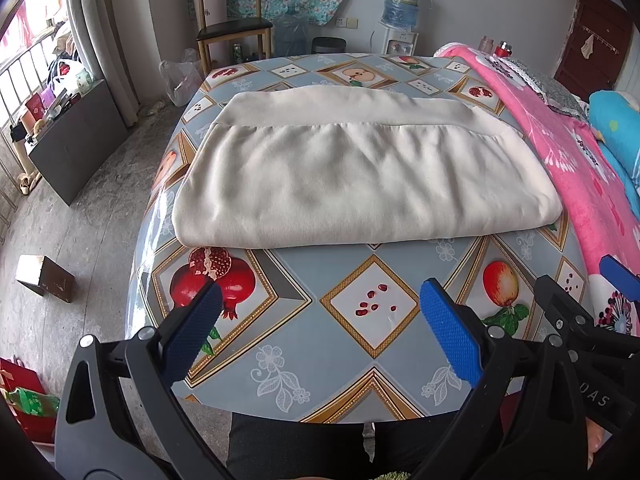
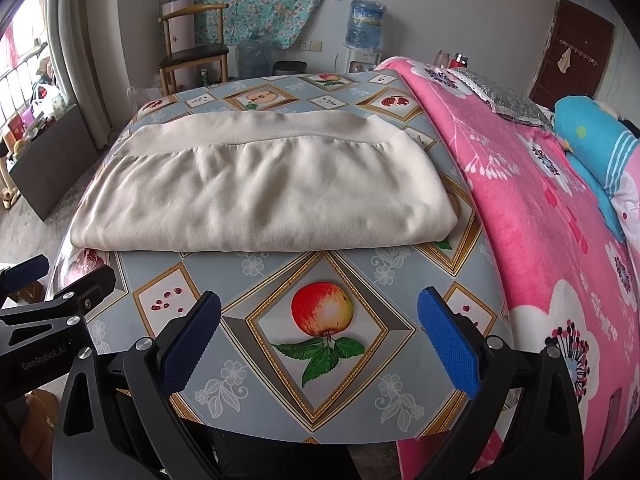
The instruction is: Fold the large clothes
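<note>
Hovering over the near edge of the table (image 1: 340,368), the left gripper (image 1: 320,312) has its jaws spread wide, nothing between them. The right gripper (image 2: 318,320) sits just beside it, equally apart and empty, above a printed apple on the tablecloth. Each gripper shows at the edge of the other's view.

Past both, mid-table: the garment (image 1: 360,176), cream, folded into a broad rectangle with its ribbed band along the far side. It lies flat, clear of both grippers, near edge slightly rumpled.

Right of the table: a pink blanket (image 2: 540,220) with white flowers, touching the table's side; a blue pillow (image 2: 592,140) lies on it farther back.

Left, on the floor: a small brown box (image 1: 44,276), closed, contents not visible.

Far side: a wooden chair (image 1: 232,20) against the wall. A loose water jug (image 1: 290,34) stands on the floor beside it; fill level unclear. Farther right, a dispenser (image 1: 400,42) carries an upturned blue bottle (image 1: 400,0), seemingly holding water. A dark bin (image 1: 328,45) stands between jug and dispenser, interior hidden.
</note>
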`<action>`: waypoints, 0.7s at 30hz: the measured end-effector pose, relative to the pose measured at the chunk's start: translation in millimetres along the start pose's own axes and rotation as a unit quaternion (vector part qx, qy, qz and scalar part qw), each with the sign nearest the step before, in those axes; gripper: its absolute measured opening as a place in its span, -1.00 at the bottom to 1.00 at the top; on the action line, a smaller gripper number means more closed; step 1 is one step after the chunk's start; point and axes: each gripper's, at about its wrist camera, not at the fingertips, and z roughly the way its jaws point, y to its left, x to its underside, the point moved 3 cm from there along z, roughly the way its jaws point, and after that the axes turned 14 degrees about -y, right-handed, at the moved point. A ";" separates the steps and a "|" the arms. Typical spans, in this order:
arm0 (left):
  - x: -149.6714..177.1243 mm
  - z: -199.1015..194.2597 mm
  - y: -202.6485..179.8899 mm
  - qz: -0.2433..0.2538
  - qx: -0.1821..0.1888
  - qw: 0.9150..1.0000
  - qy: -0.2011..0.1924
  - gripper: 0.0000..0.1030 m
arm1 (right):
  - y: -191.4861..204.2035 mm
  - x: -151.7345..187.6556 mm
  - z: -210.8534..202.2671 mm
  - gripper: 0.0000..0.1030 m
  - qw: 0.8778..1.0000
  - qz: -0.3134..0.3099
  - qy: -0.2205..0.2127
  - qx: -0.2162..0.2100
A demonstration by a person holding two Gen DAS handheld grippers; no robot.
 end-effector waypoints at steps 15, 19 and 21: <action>0.4 -0.1 -0.7 0.000 0.000 1.000 0.000 0.85 | 0.7 0.0 0.3 0.87 1.000 -0.002 -0.001 0.000; 0.0 -0.3 -0.1 0.000 0.000 1.000 0.000 0.85 | 0.8 0.1 0.3 0.87 1.000 -0.002 -0.001 0.000; 0.0 -0.3 0.2 0.000 0.000 1.000 0.000 0.85 | 0.4 0.1 0.2 0.87 1.000 -0.002 -0.001 0.000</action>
